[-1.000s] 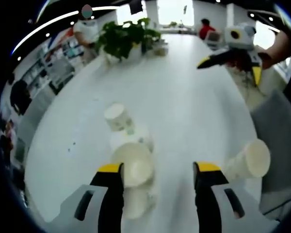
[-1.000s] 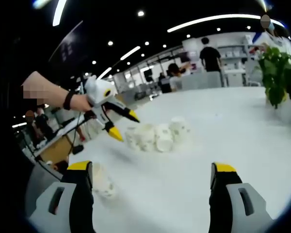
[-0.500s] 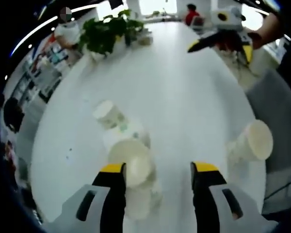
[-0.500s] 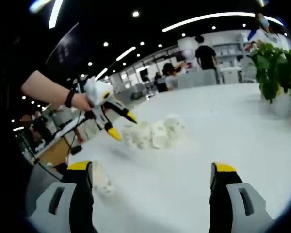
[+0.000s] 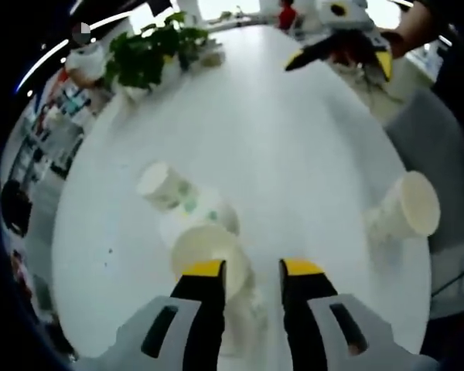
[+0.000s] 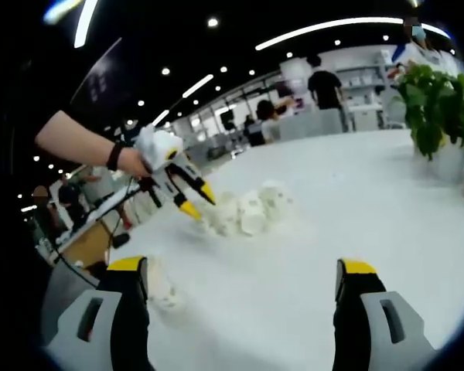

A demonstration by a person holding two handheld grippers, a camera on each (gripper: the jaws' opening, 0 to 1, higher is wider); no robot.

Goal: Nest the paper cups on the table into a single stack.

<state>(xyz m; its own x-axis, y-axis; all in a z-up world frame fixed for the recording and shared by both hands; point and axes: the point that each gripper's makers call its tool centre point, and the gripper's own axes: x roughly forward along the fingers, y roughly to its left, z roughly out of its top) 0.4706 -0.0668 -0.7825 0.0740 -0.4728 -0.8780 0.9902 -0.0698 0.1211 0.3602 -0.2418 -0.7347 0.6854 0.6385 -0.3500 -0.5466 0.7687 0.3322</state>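
Lighting: bright, even, from overhead. Long ceiling light strips and small round downlights show against a dark ceiling in the right gripper view; bright windows burn out to white at the far end of the left gripper view.

Glare: the white table is close to overexposed in both views; the paper cups barely separate from it.

Shadows: faint, soft, short, beside the cups.

Sharpness: soft throughout; cup cluster smeared, background figures indistinct.

Distortion: strong fisheye bowing; table edges and light strips curve towards the margins.
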